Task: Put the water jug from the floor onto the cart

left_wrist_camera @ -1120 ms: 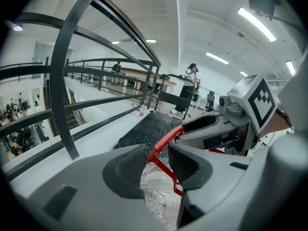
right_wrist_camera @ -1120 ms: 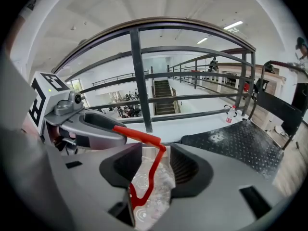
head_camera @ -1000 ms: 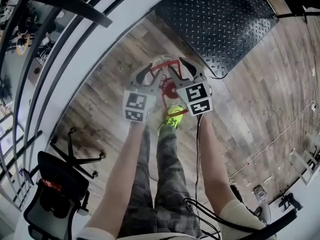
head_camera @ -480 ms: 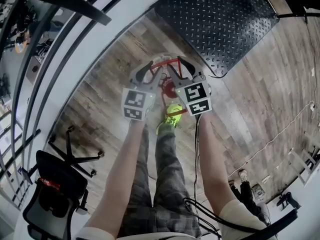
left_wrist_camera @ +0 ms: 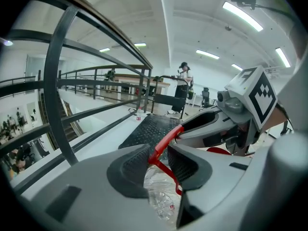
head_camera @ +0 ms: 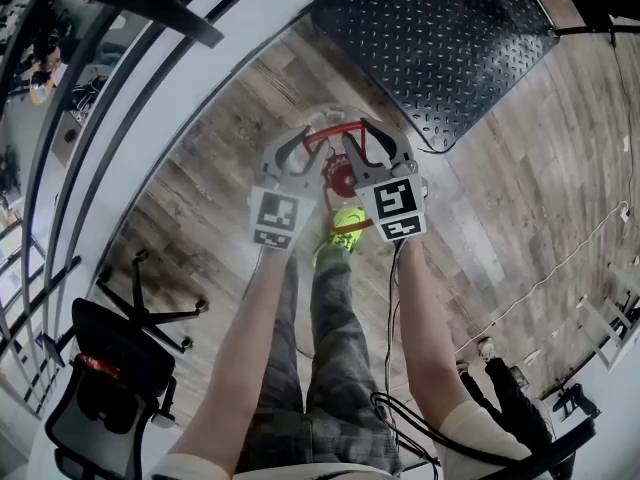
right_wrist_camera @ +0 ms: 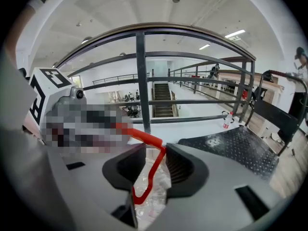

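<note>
Underfoot, wood-plank floor (head_camera: 200, 198), black checker-plate cart (head_camera: 440, 38), dark railing (head_camera: 150, 18) alongside

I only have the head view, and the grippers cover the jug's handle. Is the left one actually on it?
Observer: Yes. In the left gripper view, the red handle runs between the pads of the left gripper, and they close on it.
Operator: And the right?
Observer: The handle also crosses between the jaws of the right gripper, which have just been closing. It lies against one pad, but I cannot tell whether both press on it.
Operator: Anything past the cart?
Observer: A person stands beyond the far end of the cart.
</note>
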The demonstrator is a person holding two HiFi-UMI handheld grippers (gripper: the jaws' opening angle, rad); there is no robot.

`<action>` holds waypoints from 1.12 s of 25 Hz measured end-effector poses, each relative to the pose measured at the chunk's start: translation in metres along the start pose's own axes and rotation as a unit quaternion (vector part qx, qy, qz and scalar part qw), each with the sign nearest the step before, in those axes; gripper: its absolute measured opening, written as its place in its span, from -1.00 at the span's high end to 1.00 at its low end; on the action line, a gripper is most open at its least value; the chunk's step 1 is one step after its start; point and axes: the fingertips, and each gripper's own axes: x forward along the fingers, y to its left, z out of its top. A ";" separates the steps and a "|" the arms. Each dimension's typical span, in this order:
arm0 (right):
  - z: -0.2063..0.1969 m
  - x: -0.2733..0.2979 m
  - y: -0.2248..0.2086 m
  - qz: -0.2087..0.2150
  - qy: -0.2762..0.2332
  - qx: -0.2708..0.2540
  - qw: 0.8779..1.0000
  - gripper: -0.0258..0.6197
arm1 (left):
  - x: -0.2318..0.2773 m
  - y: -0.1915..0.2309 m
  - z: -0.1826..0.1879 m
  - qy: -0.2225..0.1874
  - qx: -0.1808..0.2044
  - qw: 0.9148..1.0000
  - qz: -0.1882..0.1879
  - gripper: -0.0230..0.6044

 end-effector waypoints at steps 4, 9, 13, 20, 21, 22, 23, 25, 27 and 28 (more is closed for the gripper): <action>-0.006 0.006 -0.003 0.011 -0.006 0.047 0.999 0.51 | 0.006 0.003 -0.002 -0.005 -0.006 1.000 0.000 0.53; -0.024 0.016 -0.022 -0.004 0.009 0.167 0.986 0.50 | 0.012 0.007 -0.003 -0.006 -0.014 1.000 -0.003 0.53; -0.024 0.020 -0.017 0.016 0.024 0.150 0.988 0.58 | 0.014 0.008 -0.006 -0.004 -0.033 0.999 -0.011 0.53; -0.021 0.021 -0.011 0.025 0.023 0.144 0.989 0.80 | 0.022 0.012 -0.018 0.019 -0.100 0.995 -0.014 0.53; -0.021 0.021 -0.012 0.023 0.021 0.146 0.989 0.81 | 0.022 0.013 -0.018 0.019 -0.095 0.995 -0.010 0.53; -0.020 0.020 -0.012 0.020 0.017 0.151 0.988 0.82 | 0.021 0.013 -0.016 0.016 -0.090 0.996 -0.006 0.53; -0.019 0.018 -0.013 0.018 0.012 0.158 0.987 0.83 | 0.021 0.012 -0.014 0.012 -0.083 0.996 -0.004 0.53; -0.016 0.014 -0.012 0.016 -0.002 0.182 0.983 0.84 | 0.017 0.010 -0.008 0.004 -0.070 0.998 -0.004 0.53; -0.014 0.010 -0.010 0.017 -0.013 0.203 0.979 0.86 | 0.011 0.007 -0.004 0.003 -0.051 0.999 -0.008 0.54; -0.013 0.008 -0.009 0.017 -0.016 0.209 0.978 0.86 | 0.009 0.006 -0.003 0.006 -0.041 0.999 -0.011 0.55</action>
